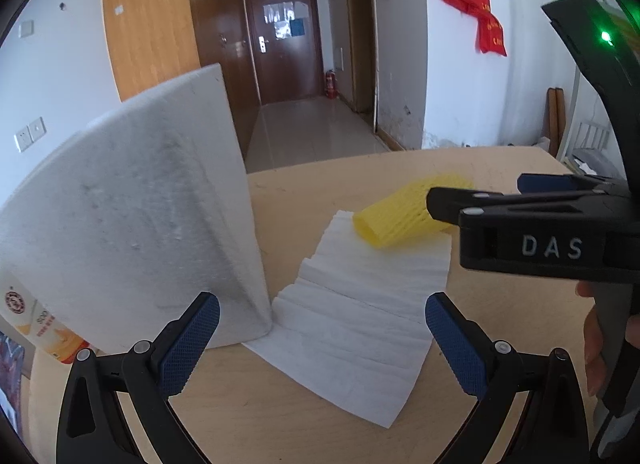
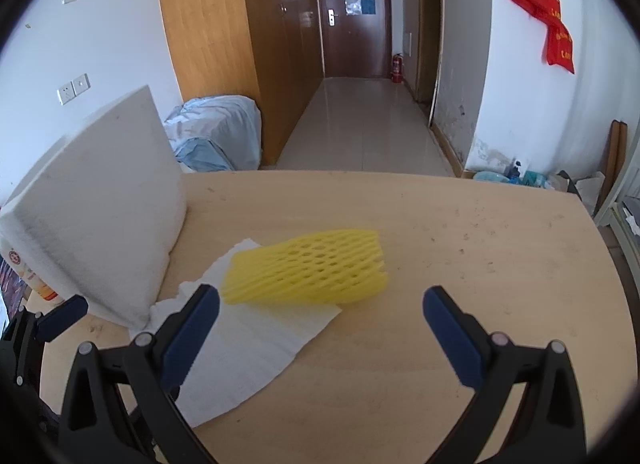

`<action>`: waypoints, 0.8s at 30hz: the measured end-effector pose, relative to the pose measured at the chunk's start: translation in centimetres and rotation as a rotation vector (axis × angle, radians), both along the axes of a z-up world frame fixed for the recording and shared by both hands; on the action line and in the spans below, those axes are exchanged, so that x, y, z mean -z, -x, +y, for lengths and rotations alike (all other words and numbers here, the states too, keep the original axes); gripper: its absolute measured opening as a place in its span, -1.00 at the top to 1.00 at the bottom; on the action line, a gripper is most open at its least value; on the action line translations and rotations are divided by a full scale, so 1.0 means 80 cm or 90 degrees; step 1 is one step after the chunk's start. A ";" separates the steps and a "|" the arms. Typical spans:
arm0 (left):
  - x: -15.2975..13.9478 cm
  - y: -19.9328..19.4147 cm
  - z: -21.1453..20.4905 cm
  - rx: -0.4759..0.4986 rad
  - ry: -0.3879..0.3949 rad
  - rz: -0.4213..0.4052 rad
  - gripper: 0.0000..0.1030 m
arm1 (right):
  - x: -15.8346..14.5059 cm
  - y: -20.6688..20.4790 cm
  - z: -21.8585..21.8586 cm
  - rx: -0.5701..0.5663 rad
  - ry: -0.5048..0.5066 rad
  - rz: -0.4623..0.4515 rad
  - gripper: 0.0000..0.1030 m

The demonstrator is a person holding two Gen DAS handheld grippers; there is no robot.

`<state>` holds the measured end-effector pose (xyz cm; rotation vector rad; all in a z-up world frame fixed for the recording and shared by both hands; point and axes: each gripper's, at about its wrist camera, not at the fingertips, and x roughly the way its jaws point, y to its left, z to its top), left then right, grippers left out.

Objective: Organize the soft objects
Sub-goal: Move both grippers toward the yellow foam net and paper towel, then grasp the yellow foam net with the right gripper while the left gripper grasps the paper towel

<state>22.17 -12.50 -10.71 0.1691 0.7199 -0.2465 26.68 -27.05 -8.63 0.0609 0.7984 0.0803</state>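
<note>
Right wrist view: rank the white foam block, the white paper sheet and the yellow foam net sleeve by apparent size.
1. white foam block, though it stands nearer the lens edge
2. white paper sheet, partly hidden
3. yellow foam net sleeve

Our left gripper (image 1: 322,340) and right gripper (image 2: 320,334) share black linkages, silver pivot screws and blue textured pads (image 1: 188,344). The right's body bears raised "DAS" lettering and a green light.
</note>
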 end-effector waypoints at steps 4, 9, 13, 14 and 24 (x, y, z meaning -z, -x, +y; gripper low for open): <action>0.002 -0.001 -0.003 0.008 -0.002 0.003 -0.99 | 0.004 -0.006 -0.005 0.003 -0.003 0.007 -0.99; 0.008 -0.002 -0.002 0.020 0.013 0.025 -0.98 | 0.009 -0.010 -0.012 0.012 -0.010 0.014 -0.99; 0.009 -0.001 -0.008 0.031 0.001 0.023 -0.91 | 0.013 -0.016 -0.017 0.021 -0.009 0.020 -0.99; 0.011 -0.001 -0.009 0.033 0.000 0.027 -0.89 | 0.015 -0.018 -0.017 0.023 -0.008 0.022 -0.99; 0.029 -0.011 -0.018 0.052 -0.017 0.082 -0.29 | 0.020 -0.027 -0.018 0.025 0.005 0.022 -0.99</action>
